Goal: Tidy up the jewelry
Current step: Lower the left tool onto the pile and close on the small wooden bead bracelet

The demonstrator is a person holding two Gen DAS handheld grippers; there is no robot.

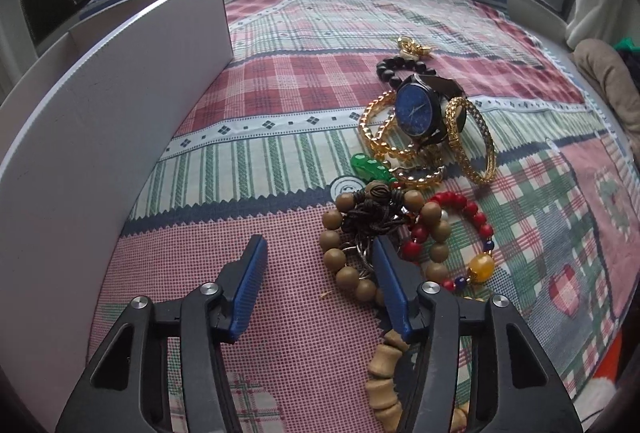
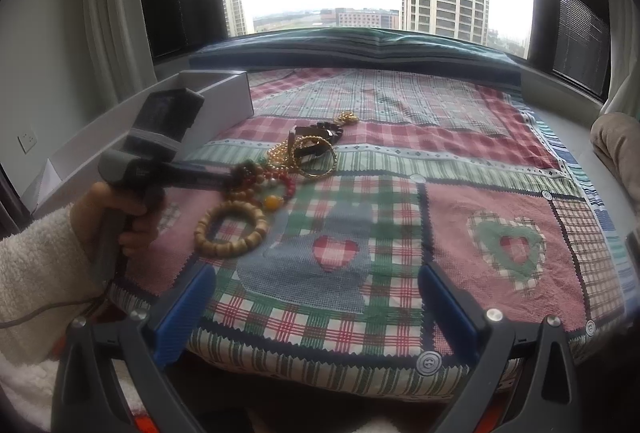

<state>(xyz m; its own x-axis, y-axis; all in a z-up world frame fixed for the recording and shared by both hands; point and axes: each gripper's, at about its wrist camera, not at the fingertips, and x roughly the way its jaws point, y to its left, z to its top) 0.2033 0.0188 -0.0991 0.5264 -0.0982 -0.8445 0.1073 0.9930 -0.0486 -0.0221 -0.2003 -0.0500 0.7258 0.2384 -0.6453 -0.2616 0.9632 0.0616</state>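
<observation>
A heap of jewelry lies on the patchwork quilt (image 1: 280,105): a blue-dial watch (image 1: 416,113), gold chain bracelets (image 1: 474,145), a black bead bracelet (image 1: 394,71), a green pendant (image 1: 368,167), a red bead bracelet (image 1: 472,211), a brown round-bead bracelet (image 1: 334,257) with a dark knotted cord, and a pale wooden barrel-bead bracelet (image 1: 384,369). My left gripper (image 1: 320,249) is low over the heap's near-left edge. Its right finger lies over the brown beads, and the left pad is clear of them, so it is open. My right gripper (image 2: 316,285) hangs open over bare quilt.
A tall white open box (image 1: 120,105) stands along the left, close beside the left gripper. A hand in a white fleecy sleeve (image 2: 36,265) holds the left gripper (image 2: 234,179). A striped cushion (image 2: 360,49) lines the window side and beige cloth (image 2: 620,141) lies at the right.
</observation>
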